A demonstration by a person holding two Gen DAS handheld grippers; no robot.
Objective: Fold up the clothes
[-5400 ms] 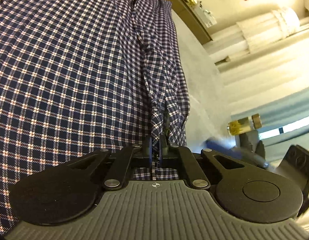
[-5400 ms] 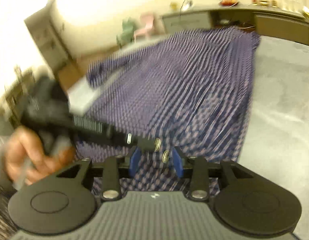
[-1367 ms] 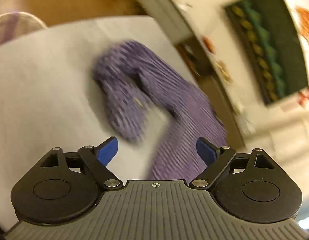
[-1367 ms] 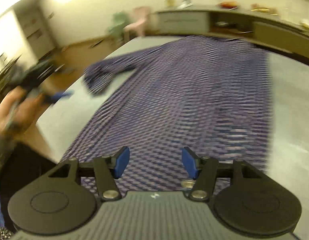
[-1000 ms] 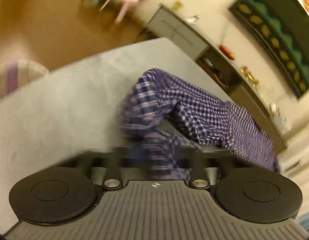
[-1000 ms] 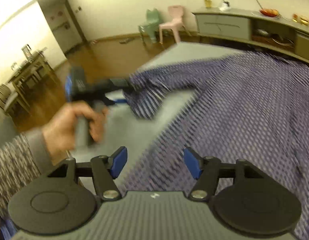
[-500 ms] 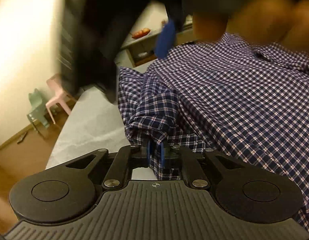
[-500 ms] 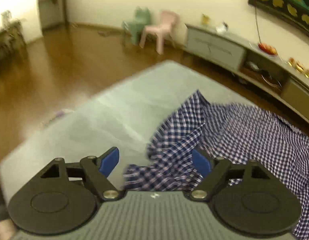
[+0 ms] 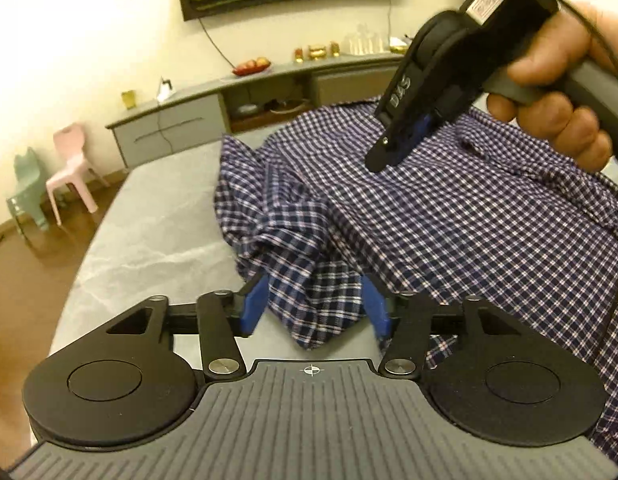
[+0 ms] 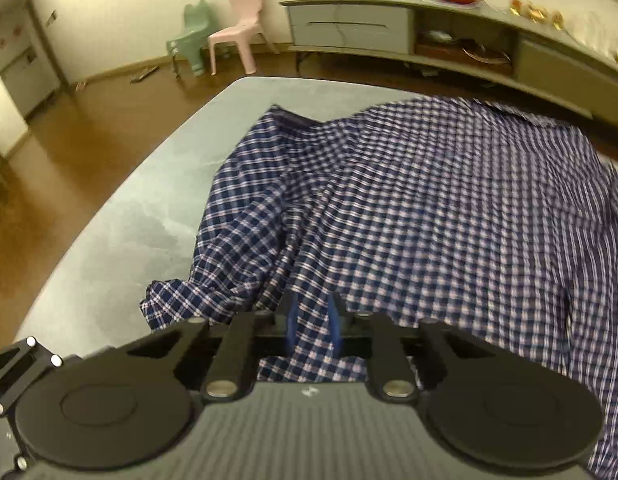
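Checked cotton, navy with white and reddish lines: one shirt (image 9: 449,216) lies spread on the grey table (image 9: 149,232), most of it flat, collar end toward the far right edge in the left wrist view.

Nearest: left hand-held gripper (image 9: 313,308). Blue pads apart and opening; the bunched sleeve (image 9: 305,264) sits between them, but the pads look clear of the cloth on both sides. I judge it to be letting go.

Next: right hand-held gripper (image 10: 313,328), seen close in its own view. Its jaws are narrow and closing, with a ridge of shirt fabric between them; whether the pads already pinch is too blurred to tell. In the left wrist view the same tool (image 9: 393,148) comes down nose-first onto the shirt body, gripped by the person's hand (image 9: 557,92).

Beyond: rest of the shirt body, smooth apart from a few wrinkles. The table edge and bare top lie to the left of the sleeve.

Far: low sideboard (image 10: 389,24) along the wall, pink chair (image 10: 237,24) and green chair (image 10: 189,36) on the wooden floor.

Progress, as judged: early. Sleeve brought in over the body but crumpled, not flat. No clean fold visible yet. Left to do: flatten that sleeve, deal with the other side, fold the body.
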